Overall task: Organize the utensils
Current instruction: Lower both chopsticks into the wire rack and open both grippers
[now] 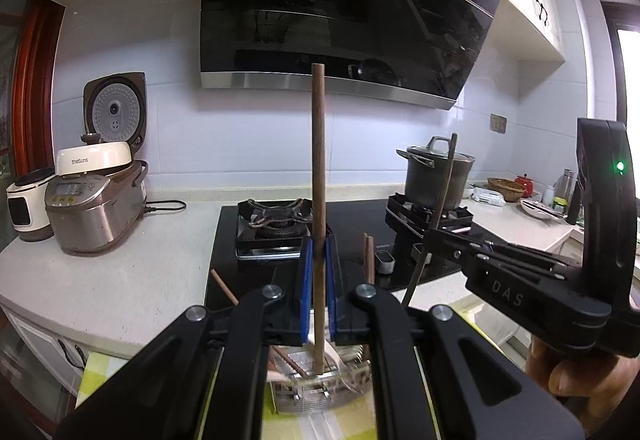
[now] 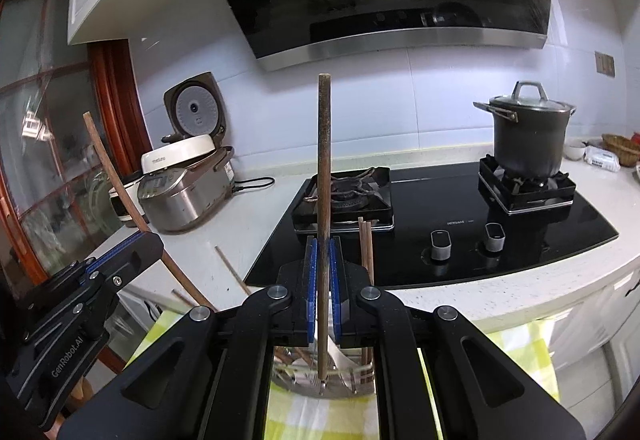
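Note:
My left gripper (image 1: 319, 268) is shut on a brown wooden chopstick (image 1: 318, 167) that stands upright, its lower tip down in a metal utensil holder (image 1: 316, 392). My right gripper (image 2: 323, 272) is shut on a second, darker chopstick (image 2: 324, 159), also upright, its tip over the same holder (image 2: 324, 384). The holder contains more chopsticks (image 2: 366, 244) and a white spoon (image 2: 340, 356). Each gripper shows in the other's view: the right one (image 1: 436, 236) at right, the left one (image 2: 148, 240) at left.
The holder stands on a yellow checked cloth (image 2: 304, 416). Behind are a black gas hob (image 2: 440, 207), a lidded pot (image 2: 528, 131) on the right burner, an open rice cooker (image 1: 96, 199) on the white counter (image 1: 120, 264), and a range hood (image 1: 344, 7) above.

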Available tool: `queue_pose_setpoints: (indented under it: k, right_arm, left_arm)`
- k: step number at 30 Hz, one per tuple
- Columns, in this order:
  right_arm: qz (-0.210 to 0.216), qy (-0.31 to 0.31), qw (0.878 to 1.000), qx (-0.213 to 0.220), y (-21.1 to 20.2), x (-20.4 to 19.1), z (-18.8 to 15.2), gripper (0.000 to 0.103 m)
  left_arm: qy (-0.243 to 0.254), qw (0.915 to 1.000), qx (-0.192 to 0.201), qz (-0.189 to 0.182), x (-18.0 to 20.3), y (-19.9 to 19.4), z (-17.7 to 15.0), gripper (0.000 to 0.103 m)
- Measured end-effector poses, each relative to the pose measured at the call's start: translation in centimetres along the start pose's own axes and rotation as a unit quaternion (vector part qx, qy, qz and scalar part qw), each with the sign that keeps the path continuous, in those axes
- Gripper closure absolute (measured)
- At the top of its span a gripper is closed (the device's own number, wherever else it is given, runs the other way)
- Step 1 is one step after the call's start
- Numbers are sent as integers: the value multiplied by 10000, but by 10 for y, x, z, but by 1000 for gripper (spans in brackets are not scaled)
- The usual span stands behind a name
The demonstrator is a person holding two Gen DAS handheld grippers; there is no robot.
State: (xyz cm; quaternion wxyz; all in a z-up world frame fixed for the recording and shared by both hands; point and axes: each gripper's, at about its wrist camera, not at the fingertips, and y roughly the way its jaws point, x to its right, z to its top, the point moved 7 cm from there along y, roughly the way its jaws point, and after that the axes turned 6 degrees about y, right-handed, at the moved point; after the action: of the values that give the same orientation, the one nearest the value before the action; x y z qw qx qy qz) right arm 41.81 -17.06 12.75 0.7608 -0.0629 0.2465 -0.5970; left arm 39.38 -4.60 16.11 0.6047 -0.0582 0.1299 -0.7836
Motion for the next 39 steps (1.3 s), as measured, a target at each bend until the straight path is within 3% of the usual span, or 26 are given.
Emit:
queue_pose_setpoints:
  k: [9,18,34,39]
  right_arm:
    - [87,122,9999,60,25,3,1,96]
    - [137,30,9997,189,33,-5,11,96]
    - [-111,40,9990,-442,81,13,-52,96]
    - [-282,39,9980,-566,87,21,-61,94]
  left_arm:
    - [46,9996,-203,194,-16,34,-21,97]
    - [17,9993,-306,234,-21,43,-36,97]
    - [5,9987,-437,254,-26,51,-52,96]
    - [4,9986,-483,236,-27,50,-54,84]
